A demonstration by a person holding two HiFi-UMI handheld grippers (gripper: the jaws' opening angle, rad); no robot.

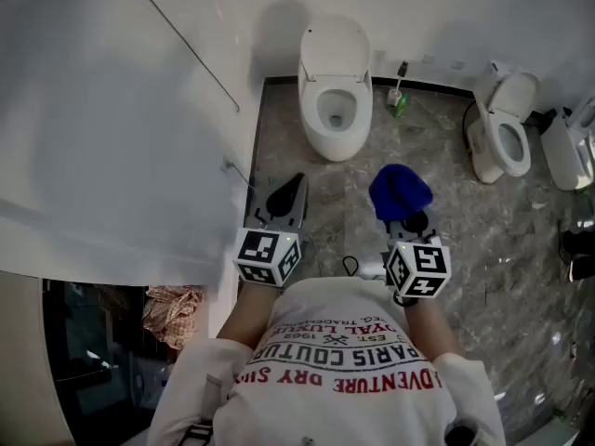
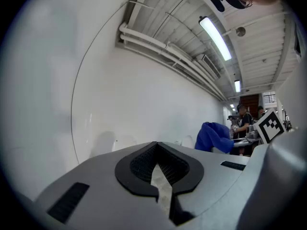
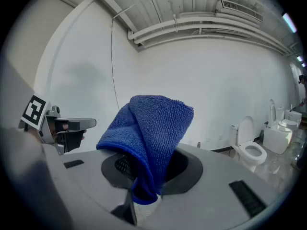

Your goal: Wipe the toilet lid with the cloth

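Currently right tool is clamping the blue cloth; left tool is sitting closed, empty. Toilet lid, apparently raised, is lying at 11 o'clock from cloth, right tool nearer.

The right gripper holds a blue cloth near the toilet.

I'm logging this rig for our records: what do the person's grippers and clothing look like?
The left gripper and right gripper have grey bodies with black ribbed tongs. The left cube and right cube are white with black square markers. The person wears a white short-sleeved T-shirt with red and black lettering.
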